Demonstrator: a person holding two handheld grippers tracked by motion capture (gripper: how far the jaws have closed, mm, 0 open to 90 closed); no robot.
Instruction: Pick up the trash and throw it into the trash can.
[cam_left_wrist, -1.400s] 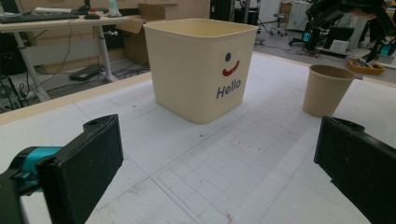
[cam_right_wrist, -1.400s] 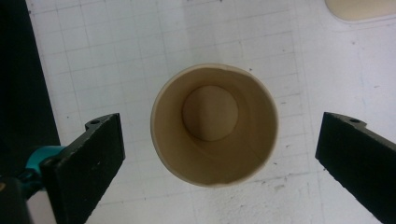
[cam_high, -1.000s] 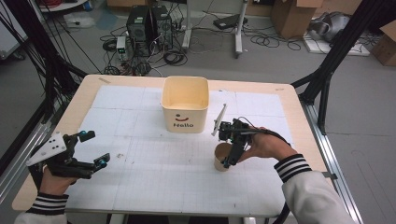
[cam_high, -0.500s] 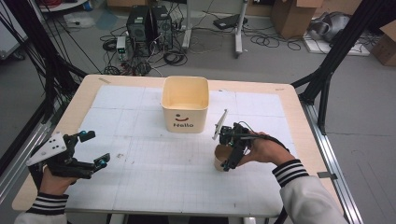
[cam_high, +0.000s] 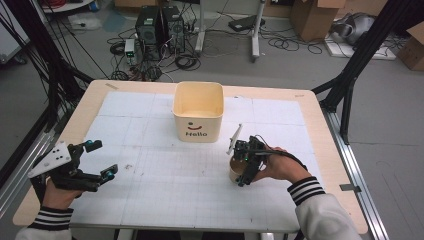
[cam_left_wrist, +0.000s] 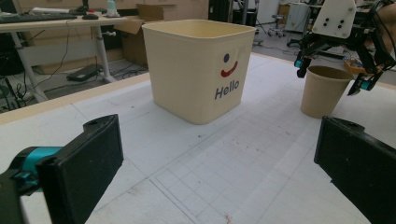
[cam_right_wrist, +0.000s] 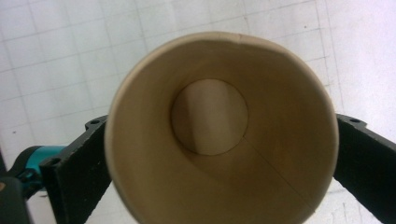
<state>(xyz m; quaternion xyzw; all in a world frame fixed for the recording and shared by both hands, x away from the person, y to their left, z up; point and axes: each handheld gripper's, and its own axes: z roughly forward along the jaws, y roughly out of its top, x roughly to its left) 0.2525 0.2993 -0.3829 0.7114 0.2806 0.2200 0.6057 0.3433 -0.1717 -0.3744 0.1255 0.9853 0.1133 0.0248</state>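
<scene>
On the white gridded table mat (cam_high: 165, 180), the right gripper (cam_high: 246, 167) is straddling an upright paper cup (cam_right_wrist: 219, 130), jaws apart beside its rim; the left gripper (cam_high: 95, 160) is hovering wide open, holding nothing.

Black jaws (cam_left_wrist: 81, 163) — teal joints, striped cuffs (cam_high: 305, 189)

From above, the right tongs (cam_high: 246, 169) and the hand behind them cover most of the paper cup (cam_high: 235, 171), so you can't tell whether the jaws touch its wall. In the right gripper view the cup (cam_right_wrist: 219, 140) hides the inner faces of both jaws, and its near rim is cut off at the bottom edge. In the left gripper view both jaws of the left tongs (cam_left_wrist: 224, 172) run off the bottom edge.
</scene>
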